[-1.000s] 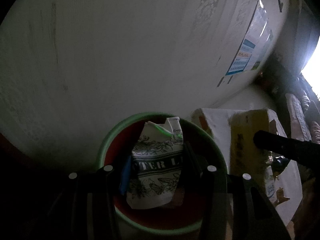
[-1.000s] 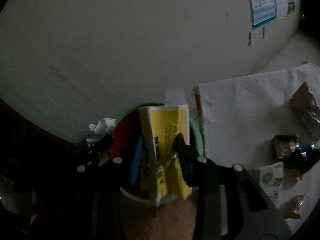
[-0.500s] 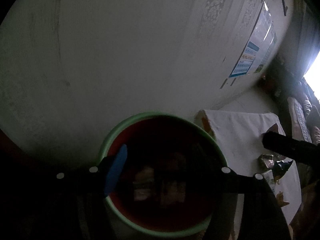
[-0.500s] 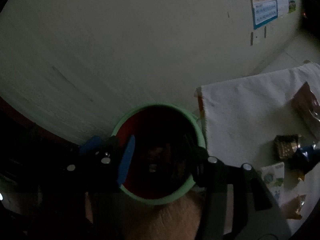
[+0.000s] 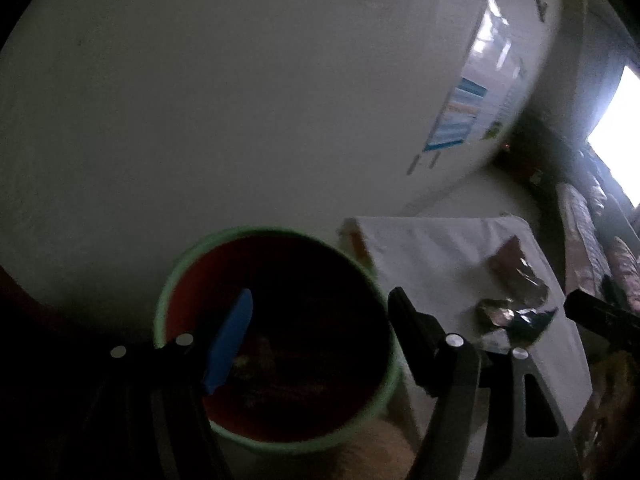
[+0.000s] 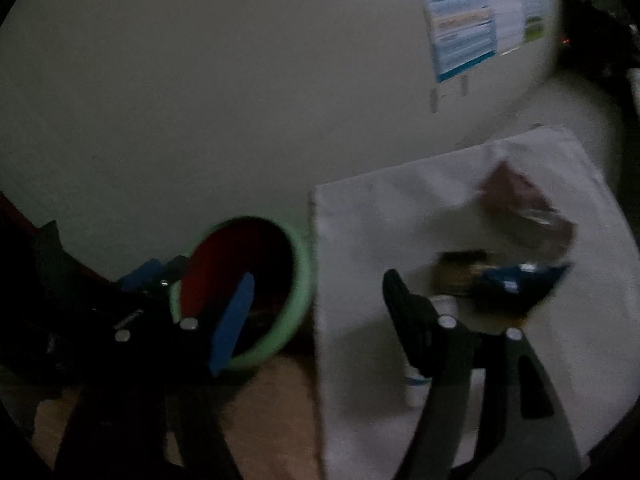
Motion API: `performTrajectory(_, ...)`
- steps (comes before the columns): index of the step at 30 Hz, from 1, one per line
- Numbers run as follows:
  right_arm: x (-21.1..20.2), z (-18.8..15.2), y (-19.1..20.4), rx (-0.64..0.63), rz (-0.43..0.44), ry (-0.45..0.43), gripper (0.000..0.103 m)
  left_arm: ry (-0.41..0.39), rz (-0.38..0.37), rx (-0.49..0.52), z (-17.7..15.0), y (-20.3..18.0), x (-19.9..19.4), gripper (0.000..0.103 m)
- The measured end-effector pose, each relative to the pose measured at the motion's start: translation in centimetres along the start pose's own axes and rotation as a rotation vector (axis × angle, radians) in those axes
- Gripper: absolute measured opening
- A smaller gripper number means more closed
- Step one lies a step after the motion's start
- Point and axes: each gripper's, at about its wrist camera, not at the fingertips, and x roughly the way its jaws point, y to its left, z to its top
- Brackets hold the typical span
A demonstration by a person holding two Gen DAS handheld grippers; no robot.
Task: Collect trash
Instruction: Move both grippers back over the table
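A red bin with a green rim stands by the wall; dim trash lies at its bottom. My left gripper hangs open over the bin's mouth with nothing between its fingers. In the right wrist view the bin is at the lower left, and my right gripper is over the gap between it and a white cloth. Its jaws are opening and hold nothing. On the cloth lie a brown wrapper, a dark foil wrapper and a blue wrapper.
A pale wall with a poster rises right behind the bin. A bright window glares at the far right. Brown floor shows between bin and cloth. A small white carton lies under the right gripper's black finger.
The left gripper let go of the printed white carton and the right let go of the yellow box; both are out of sight in the bin. Both grippers opened, and the right swung toward the cloth.
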Motion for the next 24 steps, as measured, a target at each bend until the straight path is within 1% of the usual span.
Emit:
performTrajectory(3,-1.9,-1.2,-2.7,0.036,-0.056,-0.031,0.073,0.01,-0.031,0.035,-0.5,-2.5,0.0,0.068)
performTrajectory(5,-3.0,-2.1,-5.0,0.065,-0.101,-0.044,0.074,0.02,-0.055,0.058,-0.9,-4.4,0.0,0.068)
performTrajectory(8,-4.5,-4.1,-8.4,0.109,-0.191,-0.054,0.076,0.036,-0.09,0.095,-1.4,-7.1,0.1,0.069)
performTrajectory(10,-5.0,-5.8,-11.0,0.154,-0.252,-0.042,0.076,0.05,-0.111,0.112,-2.0,-8.7,0.3,0.07)
performTrajectory(12,-4.9,-7.7,-13.7,0.223,-0.279,-0.017,0.076,0.07,-0.137,0.122,-2.8,-10.1,0.4,0.071)
performTrajectory(14,-4.3,-9.7,-16.2,0.294,-0.302,0.025,0.076,0.093,-0.154,0.139,-3.6,-11.5,0.7,0.071)
performTrajectory(16,-3.4,-11.1,-17.6,0.328,-0.317,0.062,0.076,0.114,-0.158,0.157,-4.4,-12.5,0.9,0.071)
performTrajectory(17,-2.6,-11.7,-18.3,0.351,-0.312,0.085,0.076,0.126,-0.163,0.165,-4.8,-13.0,1.0,0.071)
performTrajectory(20,-1.2,-12.5,-19.0,0.382,-0.284,0.111,0.076,0.156,-0.164,0.176,-5.8,-14.0,1.2,0.071)
performTrajectory(24,0.8,-12.1,-18.4,0.334,-0.266,0.141,0.074,0.184,-0.16,0.184,-6.8,-14.7,1.4,0.071)
